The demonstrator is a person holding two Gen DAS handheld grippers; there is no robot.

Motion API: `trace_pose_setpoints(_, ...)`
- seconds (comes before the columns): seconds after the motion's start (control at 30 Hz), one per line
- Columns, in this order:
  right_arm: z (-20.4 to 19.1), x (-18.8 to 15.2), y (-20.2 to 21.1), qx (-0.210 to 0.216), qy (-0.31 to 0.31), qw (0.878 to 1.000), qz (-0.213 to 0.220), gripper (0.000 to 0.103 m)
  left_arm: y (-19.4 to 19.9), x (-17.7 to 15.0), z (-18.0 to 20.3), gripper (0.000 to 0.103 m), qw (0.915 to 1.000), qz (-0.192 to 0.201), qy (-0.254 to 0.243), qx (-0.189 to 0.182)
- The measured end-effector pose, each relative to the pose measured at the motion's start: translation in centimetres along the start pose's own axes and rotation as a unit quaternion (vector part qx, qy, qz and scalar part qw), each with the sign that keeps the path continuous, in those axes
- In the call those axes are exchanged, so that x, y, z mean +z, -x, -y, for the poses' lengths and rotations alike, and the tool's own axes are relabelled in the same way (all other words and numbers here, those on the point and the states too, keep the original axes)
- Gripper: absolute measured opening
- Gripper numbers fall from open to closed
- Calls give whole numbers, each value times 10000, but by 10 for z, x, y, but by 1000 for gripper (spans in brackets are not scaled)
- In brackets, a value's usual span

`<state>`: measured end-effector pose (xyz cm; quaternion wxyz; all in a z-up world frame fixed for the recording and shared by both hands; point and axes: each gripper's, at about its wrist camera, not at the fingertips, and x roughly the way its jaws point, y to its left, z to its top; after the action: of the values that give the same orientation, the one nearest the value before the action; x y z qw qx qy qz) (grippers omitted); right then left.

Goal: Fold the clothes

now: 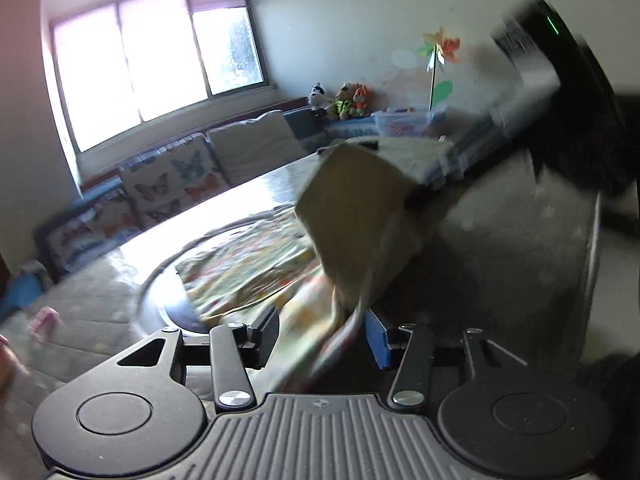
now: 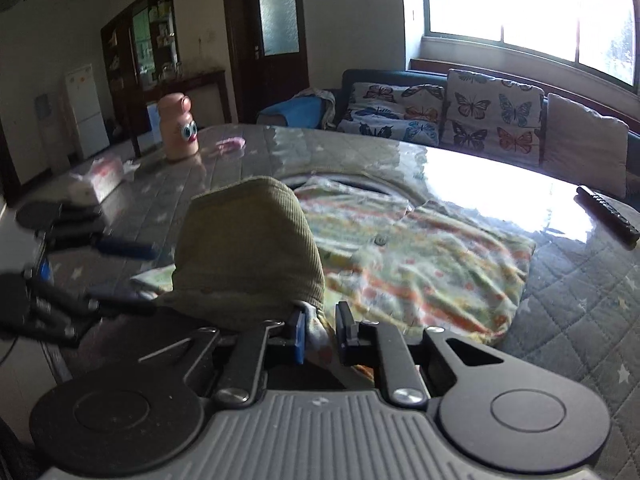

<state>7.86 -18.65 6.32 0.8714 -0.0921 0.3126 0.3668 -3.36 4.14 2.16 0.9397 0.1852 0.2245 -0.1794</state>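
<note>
The right gripper (image 2: 320, 330) is pinching the patterned garment's (image 2: 420, 264) olive-cuffed sleeve (image 2: 248, 252), lifted over the garment lying ahead on the table (image 2: 580, 320); the left gripper (image 1: 322, 334) is standing apart, sleeve fabric loose between its pads.

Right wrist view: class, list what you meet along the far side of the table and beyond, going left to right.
White fridge → pink bottle → blue cushion → butterfly cushions → plain cushion → remote.
</note>
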Motion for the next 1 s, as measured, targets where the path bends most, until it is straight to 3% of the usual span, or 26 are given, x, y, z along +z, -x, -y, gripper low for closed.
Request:
trace_pose_setpoints(0.3,5,3,0,-109,-166,9997,140,10,-19,-17,4,48,9941,-28,-928,553)
trace_pose_setpoints(0.37,4,-2,0,-114,-215,9996,141,8,-21,-20,3,25,9935,-57,-1010,521)
trace_pose_setpoints(0.5,2,-11,-2,-74,-219,9997,81,7,-22,-23,0,14,9929,-73,-1076,497)
trace_pose_setpoints(0.67,-9,-21,-3,11,247,9997,-18,12,-21,-20,0,12,9942,-48,-932,540)
trace_pose_setpoints(0.8,-18,-30,-6,-36,573,9983,-118,29,-22,-23,3,12,9938,-91,-968,541)
trace_pose_setpoints(0.97,-28,-43,-13,-89,774,9966,-256,27,-23,-28,6,12,9931,-181,-1014,564)
trace_pose_setpoints(1.0,-29,-45,-13,-110,802,9963,-277,21,-22,-28,6,12,9931,-176,-1012,572)
